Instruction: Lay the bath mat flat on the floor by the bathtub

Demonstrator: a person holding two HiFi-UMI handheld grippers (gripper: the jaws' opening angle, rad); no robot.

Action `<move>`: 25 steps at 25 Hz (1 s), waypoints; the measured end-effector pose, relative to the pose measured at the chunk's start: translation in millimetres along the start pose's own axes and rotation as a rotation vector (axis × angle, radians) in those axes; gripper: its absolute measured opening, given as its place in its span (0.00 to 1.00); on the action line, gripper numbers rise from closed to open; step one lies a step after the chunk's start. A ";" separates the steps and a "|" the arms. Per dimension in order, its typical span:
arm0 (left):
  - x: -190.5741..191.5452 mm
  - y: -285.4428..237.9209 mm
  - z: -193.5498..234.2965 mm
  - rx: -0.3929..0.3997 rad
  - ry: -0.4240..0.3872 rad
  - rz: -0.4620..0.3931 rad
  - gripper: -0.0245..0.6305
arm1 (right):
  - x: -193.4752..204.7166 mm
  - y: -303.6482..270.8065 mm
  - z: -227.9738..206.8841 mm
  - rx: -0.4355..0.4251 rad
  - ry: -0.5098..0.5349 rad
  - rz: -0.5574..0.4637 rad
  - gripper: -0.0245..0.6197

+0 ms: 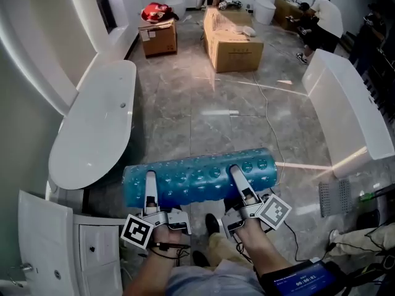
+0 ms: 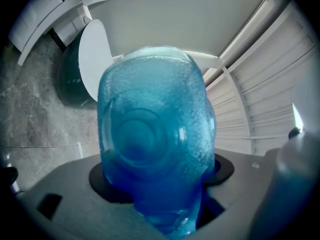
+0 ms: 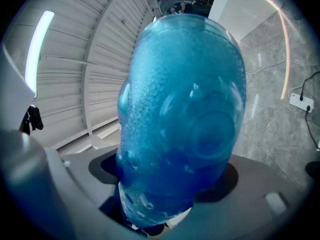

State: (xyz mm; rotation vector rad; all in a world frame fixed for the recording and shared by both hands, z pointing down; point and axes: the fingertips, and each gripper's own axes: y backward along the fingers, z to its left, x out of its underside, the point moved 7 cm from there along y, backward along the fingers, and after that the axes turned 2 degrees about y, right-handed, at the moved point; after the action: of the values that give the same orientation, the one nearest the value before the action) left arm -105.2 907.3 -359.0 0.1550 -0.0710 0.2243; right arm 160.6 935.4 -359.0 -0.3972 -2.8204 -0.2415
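The bath mat (image 1: 197, 179), a translucent blue one studded with round suction cups, is not yet on the floor (image 1: 228, 116). It is rolled into a tube and held crosswise in the air in front of the person, just beside the foot of the white bathtub (image 1: 126, 103) at the left. The left gripper (image 1: 150, 193) clamps the roll near its left end and the right gripper (image 1: 238, 180) near its right end. In each gripper view the blue roll (image 2: 155, 134) (image 3: 182, 119) fills the gap, so both pairs of fingers (image 1: 150, 184) are pinching it across its full thickness. Gripping at two spaced points probably keeps the roll level and parallel to the tub, so it can be lowered and unrolled along the tub's side. No brand shows on the mat. The marker cubes (image 1: 137, 230) carry only black-and-white square patterns, print on the cardboard boxes (image 1: 231, 42) is too small to read, and the screen (image 1: 302, 281) at the lower right shows a row of digits I cannot make out.
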 end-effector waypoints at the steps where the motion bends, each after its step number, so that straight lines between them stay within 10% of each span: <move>1: 3.2 -14.4 2.9 -0.005 -0.001 -0.002 0.59 | -8.5 -11.4 -5.5 0.004 -0.007 0.001 0.66; 25: -57.2 -223.3 47.8 -0.046 0.007 -0.060 0.59 | -49.5 -238.7 -64.7 0.023 -0.055 0.081 0.65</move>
State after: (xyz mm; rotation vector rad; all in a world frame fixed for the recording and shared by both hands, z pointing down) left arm -112.7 672.1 -349.3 0.1107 -0.0644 0.1631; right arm 152.7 683.9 -342.4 -0.5189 -2.8499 -0.1840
